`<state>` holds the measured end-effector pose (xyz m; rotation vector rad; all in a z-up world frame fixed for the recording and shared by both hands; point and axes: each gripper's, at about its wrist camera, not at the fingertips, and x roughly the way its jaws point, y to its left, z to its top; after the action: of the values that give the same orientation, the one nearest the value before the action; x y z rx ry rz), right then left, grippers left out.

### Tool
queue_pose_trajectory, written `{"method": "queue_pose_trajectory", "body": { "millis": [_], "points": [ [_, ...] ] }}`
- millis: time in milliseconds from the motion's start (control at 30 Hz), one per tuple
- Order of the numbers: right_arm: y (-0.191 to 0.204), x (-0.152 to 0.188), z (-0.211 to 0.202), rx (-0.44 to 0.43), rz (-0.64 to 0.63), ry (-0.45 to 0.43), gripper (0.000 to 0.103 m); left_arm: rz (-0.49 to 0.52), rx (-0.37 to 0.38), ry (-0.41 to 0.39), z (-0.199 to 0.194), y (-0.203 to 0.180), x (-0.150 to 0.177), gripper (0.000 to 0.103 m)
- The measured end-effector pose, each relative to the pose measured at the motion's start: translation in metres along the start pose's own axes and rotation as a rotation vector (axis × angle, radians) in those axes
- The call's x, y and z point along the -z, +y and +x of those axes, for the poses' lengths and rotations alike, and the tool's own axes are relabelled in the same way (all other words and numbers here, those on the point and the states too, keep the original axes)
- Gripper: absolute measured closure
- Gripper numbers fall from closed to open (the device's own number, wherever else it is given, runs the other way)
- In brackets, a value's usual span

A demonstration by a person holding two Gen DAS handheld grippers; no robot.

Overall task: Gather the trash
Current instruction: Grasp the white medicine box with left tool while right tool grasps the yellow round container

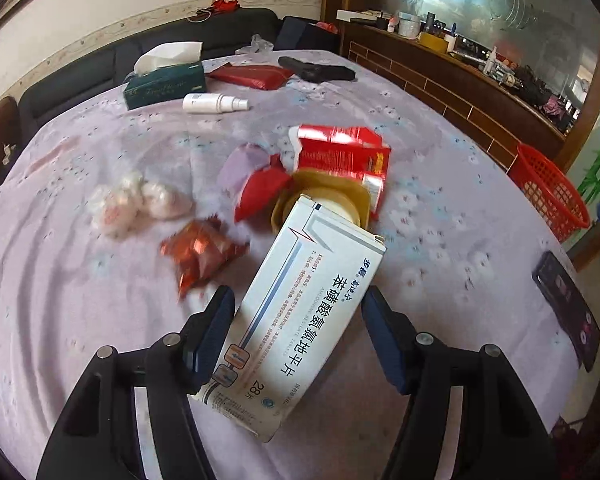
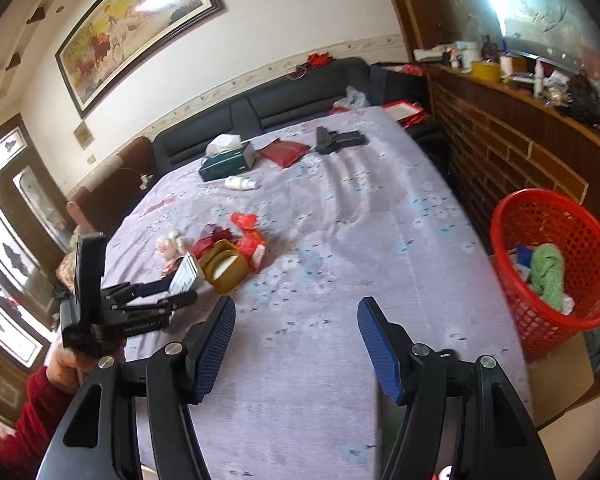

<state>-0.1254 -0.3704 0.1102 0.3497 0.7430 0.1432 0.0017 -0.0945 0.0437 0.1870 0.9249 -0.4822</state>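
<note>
Two hand-held grippers: left hand-held gripper (image 1: pixel 298 312) jaws apart around medicine box (image 1: pixel 296 320), grip unclear; right hand-held gripper (image 2: pixel 296 320) released, nothing held
Risk: box may slip before red basket (image 2: pixel 556 264); loose hold

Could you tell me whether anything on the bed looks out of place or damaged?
Yes: the white medicine box sits askew between the left gripper fingers, one end flap open. Behind it, the red packet is torn open and crumpled among loose wrappers on the bedspread.
</note>
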Motion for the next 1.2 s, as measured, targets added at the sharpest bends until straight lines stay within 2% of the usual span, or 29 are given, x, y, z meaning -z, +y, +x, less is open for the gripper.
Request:
{"method": "queue_pose_trajectory", "body": {
  "millis": [167, 367, 533, 600, 700, 833, 967, 1033, 1067, 1167, 1200],
  "points": [
    [0.015, -0.006, 0.02, -0.042, -0.01, 0.057, 0.035, -0.025, -0.027, 0.036, -0.015, 0.006, 0.022, 0.039],
    [0.043, -0.017, 0.062, -0.09, -0.018, 0.157, 0.035, -0.018, -0.067, 0.073, -0.002, 0.006, 0.031, 0.039],
    [0.059, -0.029, 0.108, -0.07, -0.008, 0.231, 0.047, -0.014, -0.089, 0.057, 0.005, 0.005, 0.034, 0.04],
    [0.059, -0.033, 0.128, -0.055, 0.009, 0.256, 0.049, -0.02, -0.092, 0.04, 0.0, 0.005, 0.037, 0.044],
    [0.059, -0.039, 0.152, -0.042, 0.032, 0.283, 0.057, -0.073, -0.076, 0.012, -0.008, 0.012, 0.043, 0.048],
    [0.063, -0.044, 0.186, -0.013, 0.049, 0.316, 0.059, -0.131, -0.102, -0.023, -0.018, 0.02, 0.052, 0.049],
    [0.07, -0.043, 0.21, 0.027, 0.032, 0.348, 0.065, -0.147, -0.116, -0.027, -0.019, 0.023, 0.056, 0.048],
    [0.073, -0.041, 0.219, 0.043, 0.023, 0.367, 0.074, -0.145, -0.118, -0.025, -0.018, 0.023, 0.055, 0.048],
    [0.076, -0.039, 0.224, 0.064, 0.004, 0.373, 0.075, -0.139, -0.123, -0.022, -0.017, 0.022, 0.055, 0.048],
    [0.082, -0.036, 0.226, 0.1, -0.028, 0.359, 0.086, -0.14, -0.135, -0.013, -0.012, 0.022, 0.057, 0.047],
    [0.082, -0.035, 0.224, 0.11, -0.038, 0.35, 0.095, -0.14, -0.142, -0.02, -0.013, 0.022, 0.059, 0.048]
  ]
}}
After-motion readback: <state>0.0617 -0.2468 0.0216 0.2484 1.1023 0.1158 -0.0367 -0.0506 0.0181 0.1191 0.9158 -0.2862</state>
